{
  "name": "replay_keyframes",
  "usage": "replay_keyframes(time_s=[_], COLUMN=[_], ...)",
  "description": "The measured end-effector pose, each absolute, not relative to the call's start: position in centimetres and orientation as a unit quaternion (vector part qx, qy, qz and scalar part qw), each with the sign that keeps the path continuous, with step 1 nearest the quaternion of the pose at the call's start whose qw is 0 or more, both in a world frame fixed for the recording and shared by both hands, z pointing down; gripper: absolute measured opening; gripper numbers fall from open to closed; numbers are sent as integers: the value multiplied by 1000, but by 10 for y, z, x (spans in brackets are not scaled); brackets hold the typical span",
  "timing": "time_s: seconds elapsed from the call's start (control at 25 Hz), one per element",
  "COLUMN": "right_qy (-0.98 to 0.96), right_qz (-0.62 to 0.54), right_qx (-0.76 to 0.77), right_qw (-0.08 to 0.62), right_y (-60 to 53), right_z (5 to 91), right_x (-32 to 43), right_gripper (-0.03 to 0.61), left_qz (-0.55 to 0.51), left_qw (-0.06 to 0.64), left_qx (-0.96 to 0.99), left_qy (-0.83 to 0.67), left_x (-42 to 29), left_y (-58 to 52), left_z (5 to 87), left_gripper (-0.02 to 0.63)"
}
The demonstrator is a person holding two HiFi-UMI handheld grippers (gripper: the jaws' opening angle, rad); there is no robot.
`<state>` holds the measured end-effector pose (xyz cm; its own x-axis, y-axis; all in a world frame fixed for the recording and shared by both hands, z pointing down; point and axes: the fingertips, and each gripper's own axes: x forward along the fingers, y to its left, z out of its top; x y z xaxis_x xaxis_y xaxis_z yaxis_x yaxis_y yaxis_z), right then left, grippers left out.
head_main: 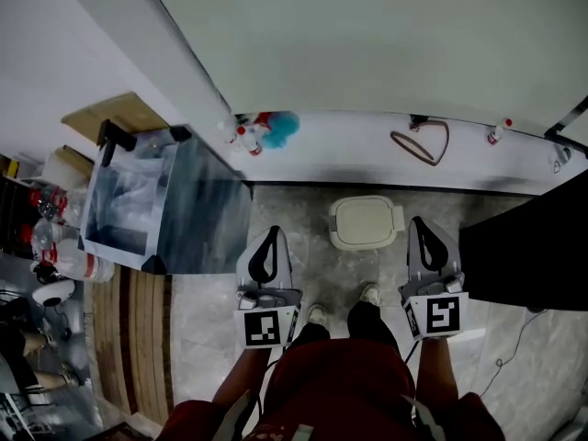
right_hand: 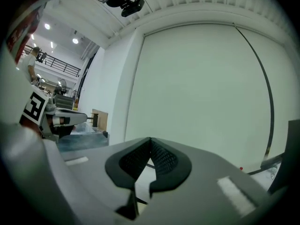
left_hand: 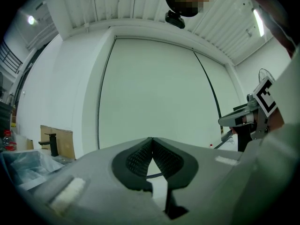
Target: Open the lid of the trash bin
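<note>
Two empty grippers held above a closed trash bin on the floor.

Head view: the small cream trash bin (head_main: 365, 221) stands on the marble floor (head_main: 299, 208) near its far edge, close to the white wall, with its lid down. The left gripper (head_main: 272, 237) is near the bin's left side and the right gripper (head_main: 419, 226) is just beside its right, so the bin lies between the two, touching neither; the person's shoes (head_main: 317, 315) are just behind it. Left gripper view: the black ribbed fingers (left_hand: 136, 158) meet at their tips with nothing held, pointing at the pale wall panel (left_hand: 154, 88). Right gripper view: its fingers (right_hand: 133, 159) are likewise pressed together at the tips and empty, aimed at the same wall.
</note>
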<state>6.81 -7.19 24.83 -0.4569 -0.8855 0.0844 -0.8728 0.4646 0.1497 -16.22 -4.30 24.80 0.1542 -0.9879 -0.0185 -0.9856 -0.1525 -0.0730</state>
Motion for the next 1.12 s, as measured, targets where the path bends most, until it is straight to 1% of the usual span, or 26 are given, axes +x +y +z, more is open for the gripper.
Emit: replay_keyframes(time_s=[0.28,0.56,0.88,1.12], right_qy=[-860,-878,-895,-899], right_qz=[-34,-2,29,48], right_qx=[505,475,434,420], right_qw=[60,62,93,119], right_y=[-104,-128,-133,-138], right_z=[256,284,334,373], right_x=[120,145,131,111], right_gripper=[0,0,0,0], left_qz=[-28,-49,-87,-102], left_qw=[26,1,-57,-118], left_qx=[-746,-726,-718,-721], left_qy=[665,686,689,675], left_x=[-111,-78,-68,-72], left_y=[-67,-77,-75,-90], left_z=[256,277,347,416], left_gripper=[0,0,0,0])
